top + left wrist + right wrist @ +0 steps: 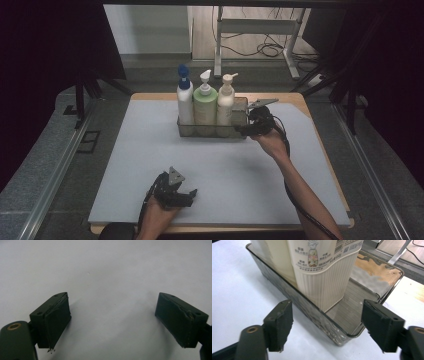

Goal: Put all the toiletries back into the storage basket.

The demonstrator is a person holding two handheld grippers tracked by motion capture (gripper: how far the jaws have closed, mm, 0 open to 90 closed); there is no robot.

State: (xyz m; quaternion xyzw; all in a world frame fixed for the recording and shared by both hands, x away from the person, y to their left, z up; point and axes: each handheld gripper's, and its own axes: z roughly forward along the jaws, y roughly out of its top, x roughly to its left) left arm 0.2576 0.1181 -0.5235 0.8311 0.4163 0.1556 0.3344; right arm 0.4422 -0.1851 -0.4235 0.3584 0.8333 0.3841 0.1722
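A clear smoky tray stands at the back middle of the grey mat. In it stand three pump bottles: a white one with a blue pump, a green one and a cream one. My right gripper is open at the tray's right front corner. In the right gripper view its jaws straddle the tray's front wall, with the cream bottle just ahead. My left gripper rests open near the mat's front edge; its jaws stand wide over bare mat.
The tray's right end is bare beside the cream bottle. A wooden table edge shows around the mat. Beyond the table are a desk frame and cables on the floor. Dark curtains flank both sides.
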